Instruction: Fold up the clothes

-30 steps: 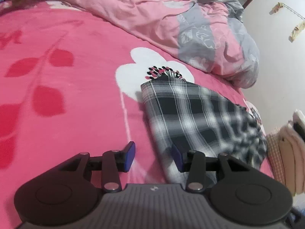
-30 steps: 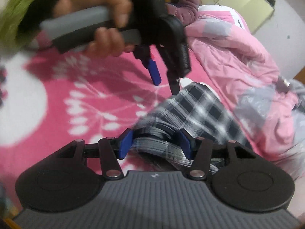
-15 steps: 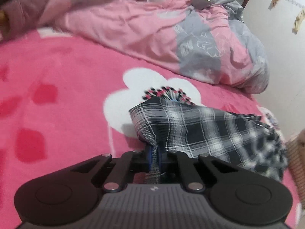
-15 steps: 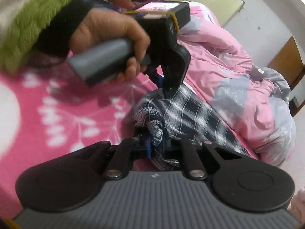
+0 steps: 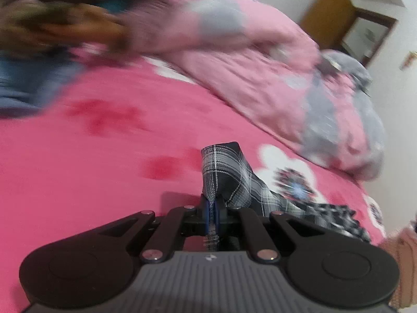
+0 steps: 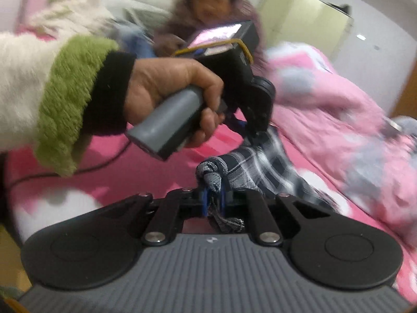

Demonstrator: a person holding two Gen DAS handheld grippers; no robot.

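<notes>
A black-and-white plaid garment [image 5: 229,177] hangs lifted above the pink flowered bed cover [image 5: 78,182]. My left gripper [image 5: 213,208] is shut on one corner of it, the cloth standing up between the blue pads. In the right wrist view my right gripper [image 6: 214,203] is shut on a bunched corner of the same plaid garment [image 6: 265,167]. Ahead of it a hand [image 6: 172,91] in a green-cuffed sleeve holds the left gripper [image 6: 256,127], which pinches the far corner. The cloth stretches between the two grips.
A crumpled pink and grey quilt [image 5: 299,83] lies along the far side of the bed. A person [image 6: 208,13] in a dark jacket sits on the bed beyond the grippers. A wooden cabinet [image 5: 336,10] stands by the wall. A black cable [image 6: 65,169] runs over the cover.
Both grippers closed on corners of the plaid garment and lifted it off the bed cover. Both views have swung across the bed; the cloth now hangs stretched between the two grips.
</notes>
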